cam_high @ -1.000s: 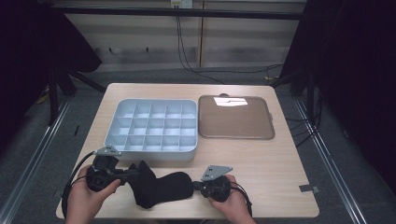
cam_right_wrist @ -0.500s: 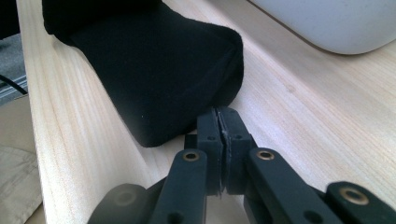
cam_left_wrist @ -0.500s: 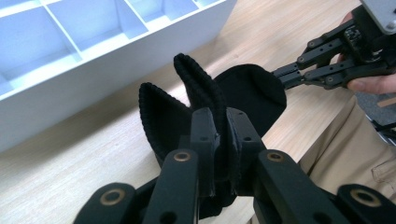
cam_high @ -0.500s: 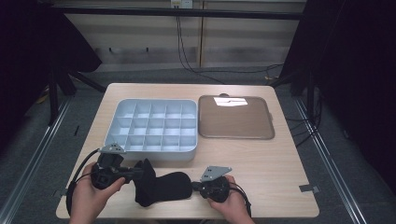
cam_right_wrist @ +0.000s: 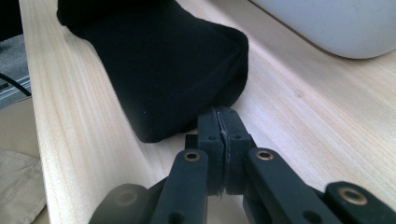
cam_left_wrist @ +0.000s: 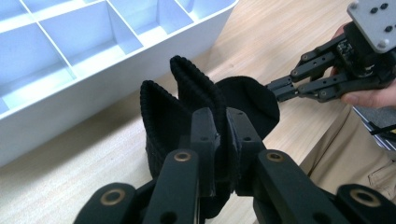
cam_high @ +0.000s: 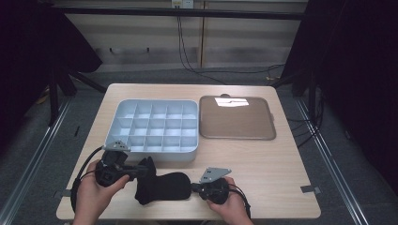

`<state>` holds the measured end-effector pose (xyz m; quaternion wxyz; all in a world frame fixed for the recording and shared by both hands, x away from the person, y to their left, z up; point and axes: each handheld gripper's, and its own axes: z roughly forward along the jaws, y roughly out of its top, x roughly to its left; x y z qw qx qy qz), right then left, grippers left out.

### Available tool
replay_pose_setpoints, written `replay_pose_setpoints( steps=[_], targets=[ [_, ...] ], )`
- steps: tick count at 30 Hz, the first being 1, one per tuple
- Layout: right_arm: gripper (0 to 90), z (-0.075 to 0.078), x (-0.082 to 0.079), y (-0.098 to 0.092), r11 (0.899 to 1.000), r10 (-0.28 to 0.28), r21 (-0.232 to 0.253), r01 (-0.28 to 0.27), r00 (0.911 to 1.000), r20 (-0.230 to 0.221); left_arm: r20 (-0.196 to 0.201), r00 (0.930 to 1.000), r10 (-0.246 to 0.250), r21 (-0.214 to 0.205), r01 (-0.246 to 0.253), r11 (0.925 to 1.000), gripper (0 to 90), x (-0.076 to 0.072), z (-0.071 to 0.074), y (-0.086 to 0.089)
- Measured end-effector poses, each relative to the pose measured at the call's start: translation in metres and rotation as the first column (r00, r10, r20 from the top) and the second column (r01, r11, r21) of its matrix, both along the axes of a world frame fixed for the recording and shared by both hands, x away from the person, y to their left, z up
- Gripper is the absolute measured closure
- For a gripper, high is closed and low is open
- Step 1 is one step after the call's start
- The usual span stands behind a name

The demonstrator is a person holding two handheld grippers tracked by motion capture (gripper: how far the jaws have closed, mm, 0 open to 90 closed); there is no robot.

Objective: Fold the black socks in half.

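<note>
A black sock (cam_high: 162, 187) lies across the wooden table (cam_high: 267, 173) near its front edge. My left gripper (cam_high: 141, 169) is shut on the ribbed cuff end, which stands bunched up between the jaws (cam_left_wrist: 219, 116). The folded cuff of the sock (cam_left_wrist: 182, 93) rises above them. My right gripper (cam_high: 193, 189) is at the opposite end, its jaws pressed together (cam_right_wrist: 219, 114) on the edge of the toe of the sock (cam_right_wrist: 163, 60). In the left gripper view the right gripper (cam_left_wrist: 275, 89) reaches the toe from the right.
A pale blue-white divided box (cam_high: 150, 151) with several compartments stands just behind the sock; its wall is close in the left gripper view (cam_left_wrist: 116, 84). A flat brown tray (cam_high: 237, 119) lies to the right of the box. The person's hands hold both grippers at the front edge.
My left gripper has edged a little to the right with the cuff, bunching the sock shorter. The right gripper has stayed in place.
</note>
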<state>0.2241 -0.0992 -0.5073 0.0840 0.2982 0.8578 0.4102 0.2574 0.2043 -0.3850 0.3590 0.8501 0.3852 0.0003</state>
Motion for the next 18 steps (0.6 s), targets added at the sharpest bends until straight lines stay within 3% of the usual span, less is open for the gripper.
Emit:
replay_pose_setpoints(
  steps=[18],
  targets=[
    [88.6,0.0,-0.002,0.005,1.0,0.001,0.003,-0.001,1.0,0.002,-0.014,0.9984,-0.054,0.017,0.054,0.9984,82.8,0.003,-0.001,-0.024]
  ],
)
